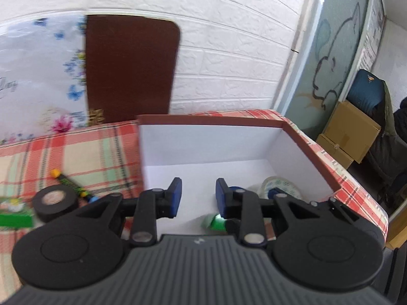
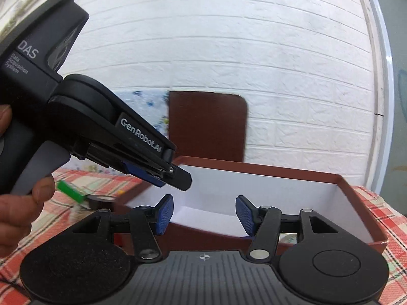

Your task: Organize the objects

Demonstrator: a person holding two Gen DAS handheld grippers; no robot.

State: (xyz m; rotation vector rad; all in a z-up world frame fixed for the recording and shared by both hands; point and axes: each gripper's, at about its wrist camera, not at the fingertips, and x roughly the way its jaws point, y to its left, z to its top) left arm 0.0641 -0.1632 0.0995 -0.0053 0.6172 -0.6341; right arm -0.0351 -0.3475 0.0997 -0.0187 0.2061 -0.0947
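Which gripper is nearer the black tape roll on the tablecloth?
Left. The left gripper hangs over the box's left end, with the black tape roll just outside that wall. The right gripper is at the box's near wall, further right of the roll.

My feeds are bright with even, soft daylight; shadows are faint. Fisheye bending curves the brick wall [image 2: 254, 50] strongly toward the edges. Motion blur smears the plaid cloth [image 1: 76, 152] and floral sheet [image 1: 38, 71] on the left, so the small things there are probably unreadable.
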